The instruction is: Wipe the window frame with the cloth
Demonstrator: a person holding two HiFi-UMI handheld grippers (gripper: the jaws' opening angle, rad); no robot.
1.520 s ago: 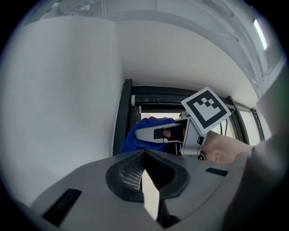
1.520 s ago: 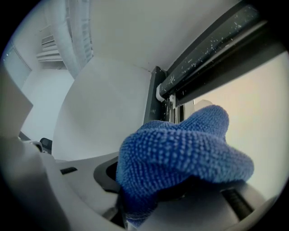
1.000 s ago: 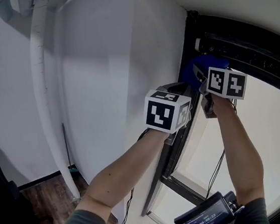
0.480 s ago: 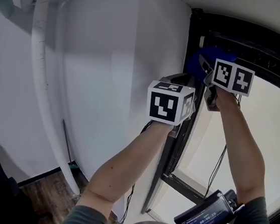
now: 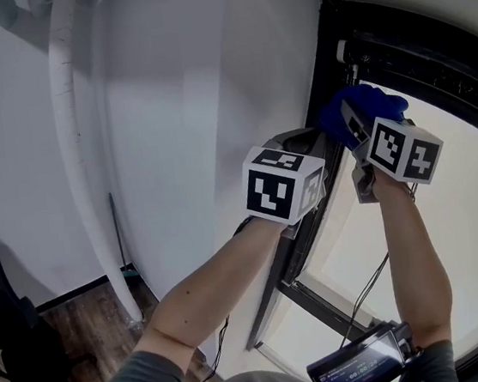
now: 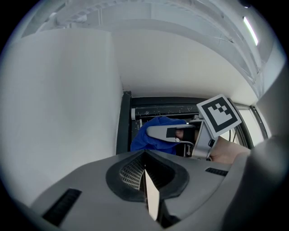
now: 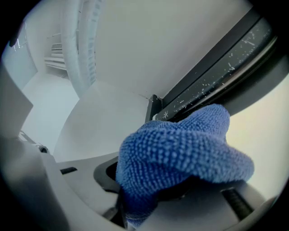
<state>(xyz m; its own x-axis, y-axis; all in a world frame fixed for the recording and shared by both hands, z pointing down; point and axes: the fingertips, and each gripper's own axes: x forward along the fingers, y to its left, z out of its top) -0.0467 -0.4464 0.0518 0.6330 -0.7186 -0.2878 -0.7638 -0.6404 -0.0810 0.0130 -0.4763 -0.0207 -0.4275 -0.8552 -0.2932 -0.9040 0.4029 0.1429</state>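
A person stands at a window with both arms raised, a hand-held grey two-jaw gripper in each hand. The right gripper (image 5: pixel 350 124) has its jaws clamped on a bunched blue microfibre cloth (image 5: pixel 368 102). The cloth sits at the upper left corner of the black metal window frame (image 5: pixel 320 63), against or just beside the top rail; contact cannot be confirmed. The left gripper (image 6: pixel 145 162) hangs just beside it, near the frame's upright, its jaws pressed together with nothing between them.

Judging by this, wiping is under way at the top corner. Pale specks dot the top rail, so that stretch seems not yet clean. The long upright and the lower crossbar (image 5: pixel 322 305) are likely yet to be done.

The head view alone shows both arms, the white wall (image 5: pixel 194 105), a white pipe (image 5: pixel 76 163) running down it, the dark wooden floor (image 5: pixel 75 331) and a small screen device (image 5: pixel 360 370) at the person's waist. Only the right gripper view shows the specks and the cloth's knobbly weave filling the jaws. Only the left gripper view shows that gripper's jaws closed, and the cloth from the side.
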